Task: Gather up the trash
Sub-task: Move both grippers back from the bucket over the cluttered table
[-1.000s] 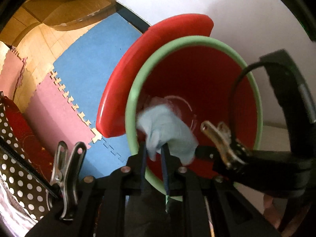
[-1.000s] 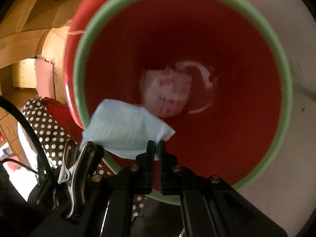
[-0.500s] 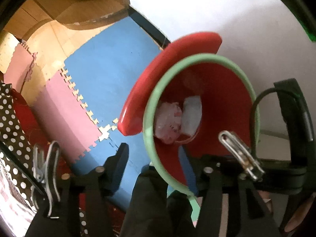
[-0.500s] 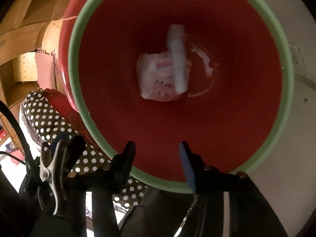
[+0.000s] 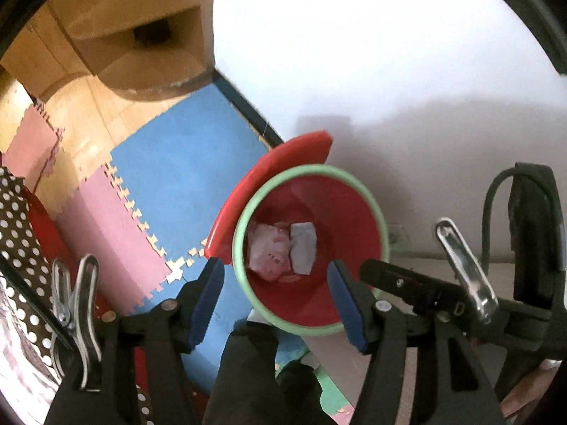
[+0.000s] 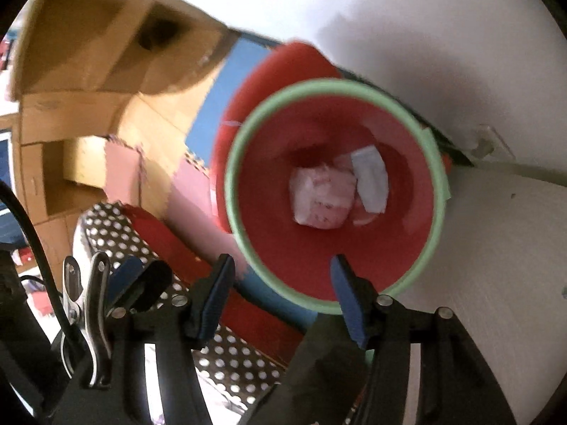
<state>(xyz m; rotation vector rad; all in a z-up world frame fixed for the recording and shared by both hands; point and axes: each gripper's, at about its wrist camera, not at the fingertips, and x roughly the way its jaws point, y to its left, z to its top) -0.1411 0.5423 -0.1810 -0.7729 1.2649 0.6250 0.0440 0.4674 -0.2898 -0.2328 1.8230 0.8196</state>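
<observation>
A red bin with a green rim (image 5: 244,219) (image 6: 232,191) stands on the floor by the white wall, its red lid (image 5: 283,159) tipped open behind it. At its bottom lie a crumpled white-and-pink wrapper (image 5: 267,251) (image 6: 320,196) and a pale blue tissue (image 5: 303,246) (image 6: 370,179). My left gripper (image 5: 276,297) is open and empty above the bin's near rim. My right gripper (image 6: 281,295) is open and empty, also above the near rim. The right gripper's body shows at the right of the left wrist view (image 5: 460,283).
Blue (image 5: 184,177) and pink (image 5: 106,219) foam floor mats lie left of the bin on a wooden floor. A wooden cabinet (image 5: 141,35) stands at the back. A polka-dot fabric item (image 6: 141,248) with red trim lies at the near left.
Both grippers opened and dropped the blue tissue into the bin, then drew back and up. The bin now looks smaller in both views.
</observation>
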